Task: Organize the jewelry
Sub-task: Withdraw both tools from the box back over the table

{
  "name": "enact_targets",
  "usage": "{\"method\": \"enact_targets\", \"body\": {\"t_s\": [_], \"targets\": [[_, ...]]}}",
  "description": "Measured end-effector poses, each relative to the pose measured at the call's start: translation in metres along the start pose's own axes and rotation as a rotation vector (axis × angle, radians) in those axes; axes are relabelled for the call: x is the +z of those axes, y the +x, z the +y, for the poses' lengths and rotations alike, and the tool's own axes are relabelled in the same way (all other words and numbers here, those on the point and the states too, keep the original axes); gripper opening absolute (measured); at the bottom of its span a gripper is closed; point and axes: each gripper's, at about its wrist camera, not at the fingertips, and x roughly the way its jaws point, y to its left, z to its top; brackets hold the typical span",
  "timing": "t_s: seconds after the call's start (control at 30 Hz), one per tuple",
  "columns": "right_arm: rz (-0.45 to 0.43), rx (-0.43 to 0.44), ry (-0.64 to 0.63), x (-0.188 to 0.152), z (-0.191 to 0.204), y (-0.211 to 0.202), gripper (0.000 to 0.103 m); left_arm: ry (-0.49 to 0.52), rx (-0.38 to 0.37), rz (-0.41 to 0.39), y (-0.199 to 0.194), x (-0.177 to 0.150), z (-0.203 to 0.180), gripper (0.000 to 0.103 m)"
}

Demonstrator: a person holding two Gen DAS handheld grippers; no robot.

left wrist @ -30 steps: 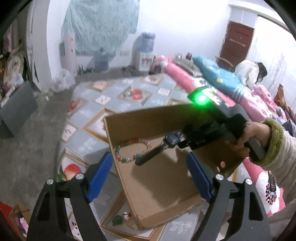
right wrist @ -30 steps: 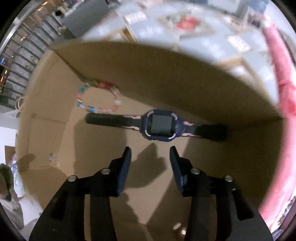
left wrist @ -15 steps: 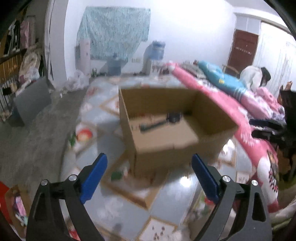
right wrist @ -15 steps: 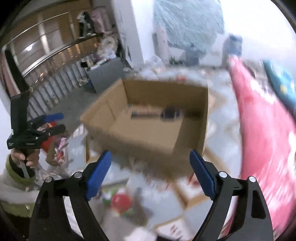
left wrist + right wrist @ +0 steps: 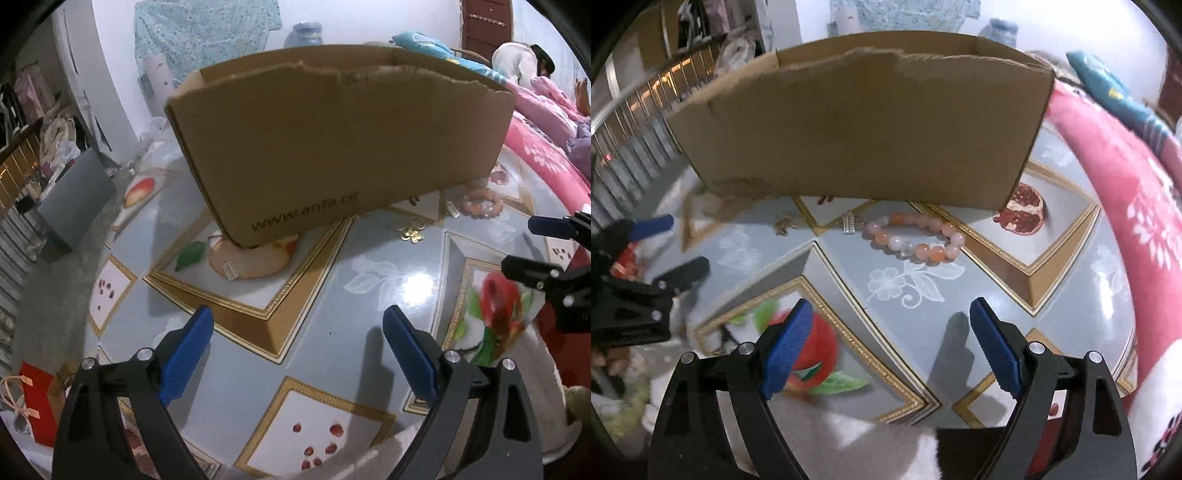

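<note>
- My left gripper (image 5: 297, 349) is wide open and holds nothing.
- My right gripper (image 5: 890, 341) just opened wide, empty too.
- A bead bracelet (image 5: 913, 240) lies by the box (image 5: 864, 122).

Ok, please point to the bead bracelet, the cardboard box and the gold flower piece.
bead bracelet (image 5: 913, 240): right wrist view, near beads.
cardboard box (image 5: 857, 125): right wrist view, front wall.
gold flower piece (image 5: 412, 233): left wrist view, its centre.

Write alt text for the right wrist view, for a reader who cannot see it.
A pink and orange bead bracelet lies on a patterned floor mat just in front of a cardboard box, ahead of the open, empty right claw. A small silver clasp-like piece and a gold trinket lie left of the bracelet; the left claw shows at the left edge.
</note>
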Motion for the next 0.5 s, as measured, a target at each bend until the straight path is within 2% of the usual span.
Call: {"method": "enact_targets", "body": {"t_s": [0.2, 0.33, 0.5], "targets": [[0.002, -0.045, -0.020, 0.000, 0.009, 0.006, 0.095, -0.032, -0.009, 0.014, 0.012, -0.004, 0.006, 0.097], [0.001, -0.064, -0.021, -0.004, 0.012, 0.007, 0.095, -0.063, -0.028, 0.034, 0.017, -0.004, 0.012, 0.097], [-0.005, -0.061, -0.027, -0.010, 0.015, 0.006, 0.095, -0.061, -0.011, 0.036, 0.019, -0.004, 0.012, 0.097]]}}
